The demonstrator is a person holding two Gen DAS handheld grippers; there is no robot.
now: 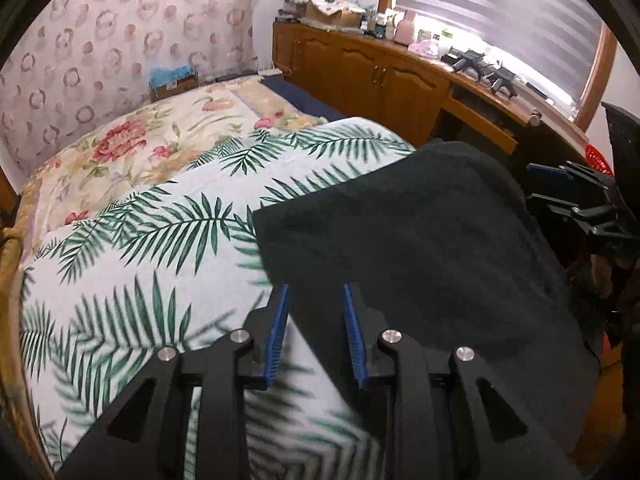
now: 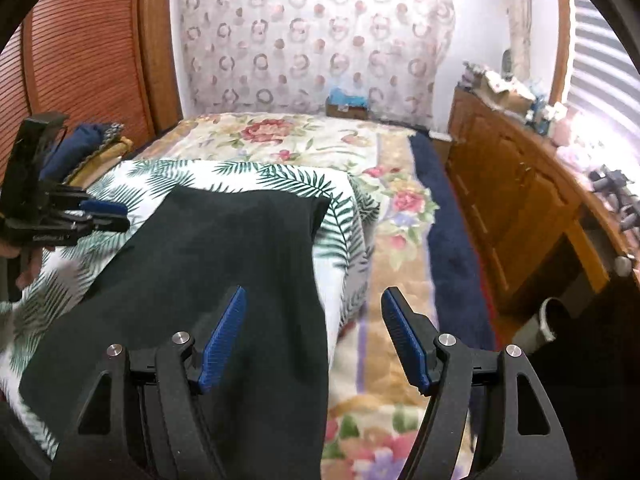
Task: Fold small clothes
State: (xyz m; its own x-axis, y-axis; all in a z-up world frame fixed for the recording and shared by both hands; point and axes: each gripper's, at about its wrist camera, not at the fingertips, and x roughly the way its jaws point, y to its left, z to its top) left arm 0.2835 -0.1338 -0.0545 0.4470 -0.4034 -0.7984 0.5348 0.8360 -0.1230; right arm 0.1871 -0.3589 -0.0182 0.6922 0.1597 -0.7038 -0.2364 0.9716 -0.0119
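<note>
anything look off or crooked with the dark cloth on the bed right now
Slightly. The dark garment lies mostly flat on the palm-leaf sheet, but it sits diagonally and one side droops over the sheet's edge toward the floral blanket. Both the left gripper and right gripper are open, holding nothing.

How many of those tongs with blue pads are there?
2. The left tongs hover open at the dark garment's left edge; the right tongs hover open over its right edge, above the bed.
</note>
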